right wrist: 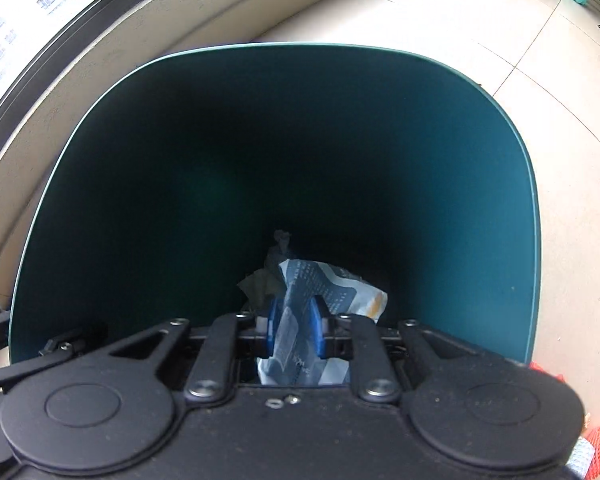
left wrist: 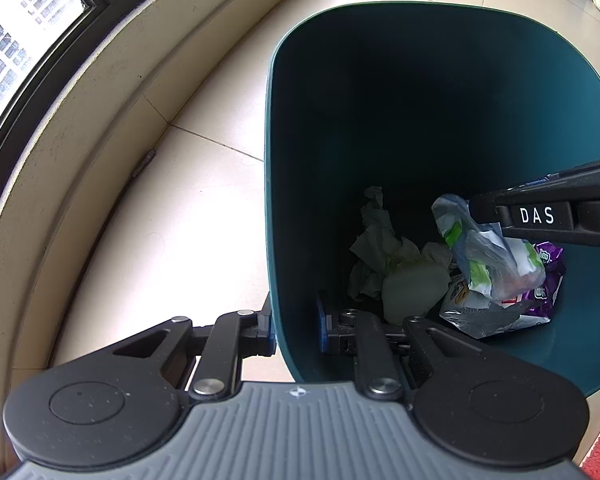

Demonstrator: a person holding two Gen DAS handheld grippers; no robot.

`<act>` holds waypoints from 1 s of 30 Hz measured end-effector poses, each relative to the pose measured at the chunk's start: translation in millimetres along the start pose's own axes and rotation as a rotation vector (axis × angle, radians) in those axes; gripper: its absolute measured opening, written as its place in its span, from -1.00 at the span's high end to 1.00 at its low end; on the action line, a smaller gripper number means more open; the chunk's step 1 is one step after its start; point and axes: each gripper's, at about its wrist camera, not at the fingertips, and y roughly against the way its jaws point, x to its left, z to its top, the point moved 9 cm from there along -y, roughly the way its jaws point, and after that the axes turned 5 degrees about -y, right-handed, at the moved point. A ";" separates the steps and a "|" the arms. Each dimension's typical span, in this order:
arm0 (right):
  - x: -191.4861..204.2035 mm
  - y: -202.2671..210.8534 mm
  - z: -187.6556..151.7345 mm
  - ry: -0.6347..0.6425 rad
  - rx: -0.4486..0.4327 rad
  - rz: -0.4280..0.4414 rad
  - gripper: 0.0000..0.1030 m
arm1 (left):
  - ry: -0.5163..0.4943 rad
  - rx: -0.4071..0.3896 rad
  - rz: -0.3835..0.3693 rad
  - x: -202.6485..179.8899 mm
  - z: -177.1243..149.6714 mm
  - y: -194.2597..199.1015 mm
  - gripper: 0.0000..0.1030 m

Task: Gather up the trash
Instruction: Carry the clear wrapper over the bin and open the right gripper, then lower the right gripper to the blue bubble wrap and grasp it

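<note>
- Trash fills the bottom of our dark green bin (left wrist: 300, 184), which stands on the tiled floor (left wrist: 204, 184) near the window ledge (left wrist: 100, 92): crumpled tissues (left wrist: 384, 248) and a purple packet (left wrist: 550, 280).
- Our left tool (left wrist: 296, 330) is clamped on the bin's near wall, one pad outside, one inside.
- Our right tool (right wrist: 294, 330) reaches into the bin with a blue-white wrapper (right wrist: 328, 284) between its pads; whether they press on it we cannot tell.

Pale glossy floor tiles (left wrist: 204, 92) reflect daylight. On the left, a dark-framed window (left wrist: 24, 20) stands above a beige sill (left wrist: 112, 68).
</note>
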 end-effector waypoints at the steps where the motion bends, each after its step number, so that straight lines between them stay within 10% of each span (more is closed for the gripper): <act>1: -0.1 1.9 0.2 0.003 0.001 0.006 0.57 | 0.000 -0.001 -0.001 0.2 -0.6 -0.6 0.66; 30: -56.3 144.3 -30.7 -0.014 -0.163 0.165 -0.17 | -0.002 -0.026 0.026 -3.6 -8.0 0.4 0.66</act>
